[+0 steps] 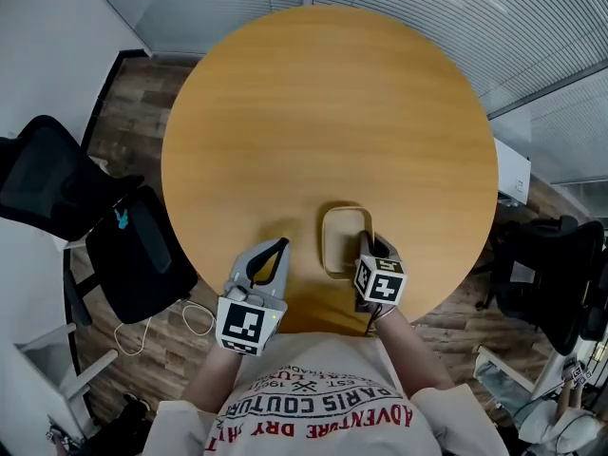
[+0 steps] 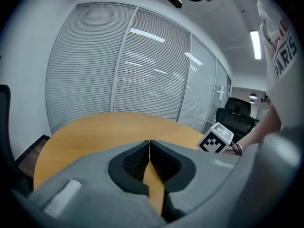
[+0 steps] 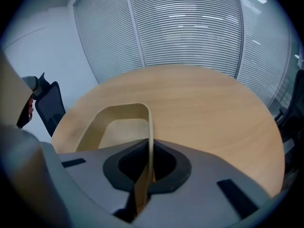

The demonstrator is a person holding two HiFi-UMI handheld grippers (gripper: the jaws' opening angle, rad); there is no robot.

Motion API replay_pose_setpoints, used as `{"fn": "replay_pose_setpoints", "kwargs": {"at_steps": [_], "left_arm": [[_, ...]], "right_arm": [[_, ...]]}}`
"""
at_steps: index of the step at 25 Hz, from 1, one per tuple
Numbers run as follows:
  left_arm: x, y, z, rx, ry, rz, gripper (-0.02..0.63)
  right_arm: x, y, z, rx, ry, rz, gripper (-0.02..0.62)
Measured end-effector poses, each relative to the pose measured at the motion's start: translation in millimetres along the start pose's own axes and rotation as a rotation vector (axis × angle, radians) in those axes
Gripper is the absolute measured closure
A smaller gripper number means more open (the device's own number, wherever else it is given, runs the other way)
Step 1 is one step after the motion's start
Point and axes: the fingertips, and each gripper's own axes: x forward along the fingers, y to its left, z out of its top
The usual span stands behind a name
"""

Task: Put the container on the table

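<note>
The right gripper (image 3: 149, 152) is clamped on the right-hand wall of the beige container (image 3: 110, 113), which stretches ahead and to the left of its jaws, down at the round wooden table (image 1: 323, 103); whether it touches I can't tell. Beside it the left gripper (image 2: 149, 145) is closed on nothing, bare tabletop beyond its tips

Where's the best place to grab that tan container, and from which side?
The thin upright wall on its right side, from the near edge of the table: the container is open-topped, so one jaw goes inside, one outside, as the right tool grips now.
</note>
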Motion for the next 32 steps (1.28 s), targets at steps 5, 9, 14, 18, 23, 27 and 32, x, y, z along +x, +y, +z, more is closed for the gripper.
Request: {"fn": "replay_pose_setpoints", "kwargs": {"at_steps": [5, 9, 14, 18, 23, 27, 32], "left_arm": [[0.2, 6.4, -5.1, 0.001, 0.011, 0.006, 0.594], [0.9, 6.6, -5.4, 0.007, 0.008, 0.009, 0.594], [-0.2, 0.9, 2.9, 0.022, -0.013, -0.003, 0.594], [-5.9, -4.4, 5.4, 0.038, -0.027, -0.009, 0.594], [-14.1, -10.8, 9.0, 0.042, -0.048, -0.006, 0.594], [-19.8, -17.7, 16.5, 0.051, -0.078, -0.005, 0.594], [-26.9, -28.7, 26.8, 0.067, -0.111, -0.004, 0.594]], "right_arm": [[2.4, -0.3, 1.0, -0.003, -0.011, -0.027, 0.583], [3.1, 0.5, 0.9, -0.010, -0.019, -0.037, 0.583], [-1.6, 2.1, 6.3, -0.010, -0.059, -0.033, 0.489], [-14.5, 3.9, 17.0, -0.032, -0.108, -0.031, 0.488], [-39.6, 11.2, 34.6, -0.054, -0.192, 0.019, 0.504], [-66.3, 18.9, 52.0, -0.103, -0.269, 0.044, 0.558], [-103.1, 34.8, 68.9, -0.181, -0.359, 0.094, 0.584]]}}
